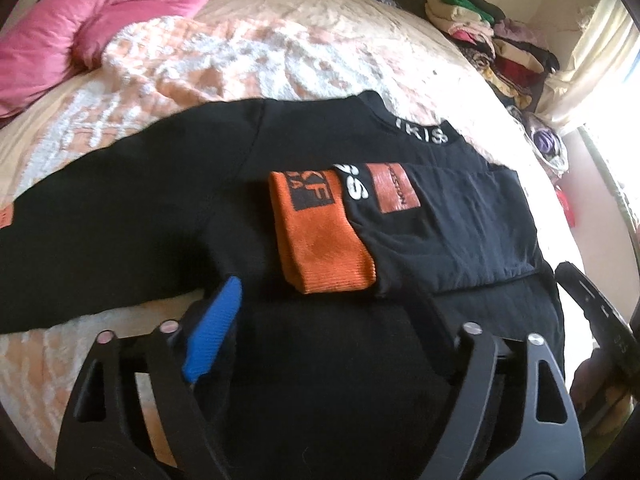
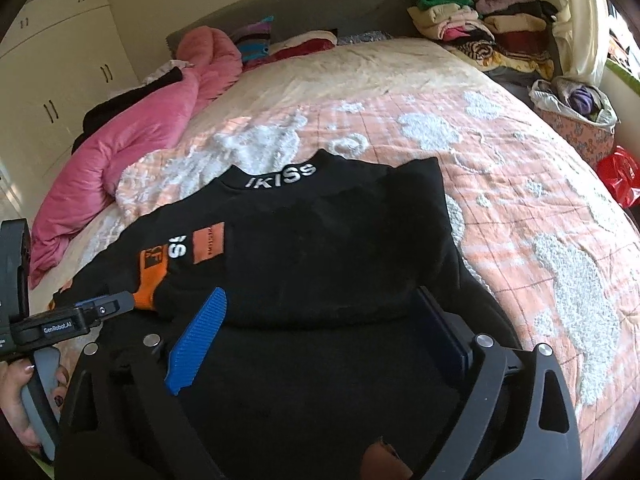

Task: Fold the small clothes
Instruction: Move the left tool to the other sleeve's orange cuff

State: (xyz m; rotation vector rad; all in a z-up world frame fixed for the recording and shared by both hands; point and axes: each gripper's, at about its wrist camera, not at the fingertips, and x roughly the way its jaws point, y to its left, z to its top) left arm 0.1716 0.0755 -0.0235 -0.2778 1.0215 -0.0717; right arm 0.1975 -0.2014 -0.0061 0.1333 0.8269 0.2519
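Observation:
A small black sweatshirt [image 1: 168, 208] with an orange cuff [image 1: 320, 240] and white letters on the collar lies on the bed; it also shows in the right wrist view [image 2: 328, 240]. One sleeve is folded across the chest, the other lies out to the left. My left gripper [image 1: 328, 320] is open, its blue pads wide apart over the hem. My right gripper [image 2: 320, 328] is open over the hem on the right side, and the left gripper [image 2: 100, 308] shows at its left.
The bed has a peach and white fluffy blanket [image 2: 520, 208]. A pink duvet [image 2: 132, 140] lies at the left. Folded clothes [image 2: 480, 28] are stacked at the far right corner, with a basket [image 2: 576, 120] and a red bag [image 2: 620, 176] beside the bed.

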